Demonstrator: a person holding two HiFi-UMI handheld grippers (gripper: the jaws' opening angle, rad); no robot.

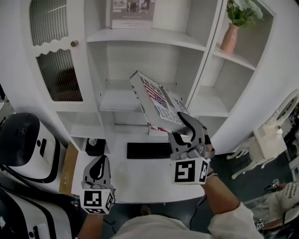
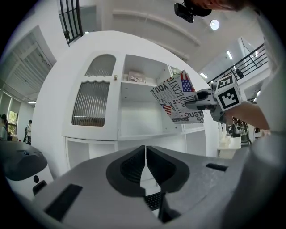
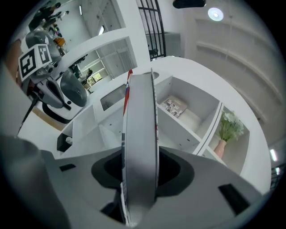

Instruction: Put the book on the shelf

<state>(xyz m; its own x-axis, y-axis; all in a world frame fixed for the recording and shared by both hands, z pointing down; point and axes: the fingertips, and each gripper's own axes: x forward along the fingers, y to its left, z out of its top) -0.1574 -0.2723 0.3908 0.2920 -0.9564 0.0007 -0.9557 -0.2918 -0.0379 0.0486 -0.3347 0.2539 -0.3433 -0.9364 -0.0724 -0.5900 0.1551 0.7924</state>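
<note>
A thick book [image 1: 159, 103] with a flag and newsprint cover hangs tilted in the air in front of the white shelf unit [image 1: 154, 36]. My right gripper [image 1: 184, 133] is shut on its lower end. In the right gripper view the book [image 3: 140, 134] stands edge-on between the jaws, its page block facing the camera. The left gripper view shows the book [image 2: 178, 99] held up before the open middle compartment. My left gripper [image 1: 98, 172] is shut with nothing in it, low over the white desk [image 1: 140, 179].
A black keyboard [image 1: 149, 150] lies on the desk under the book. A small black box [image 1: 95, 146] sits at the desk's left. A pink vase with a plant [image 1: 230, 37] stands on the right shelf; a picture [image 1: 132, 14] occupies the top shelf. White chairs [image 1: 264, 142] stand right.
</note>
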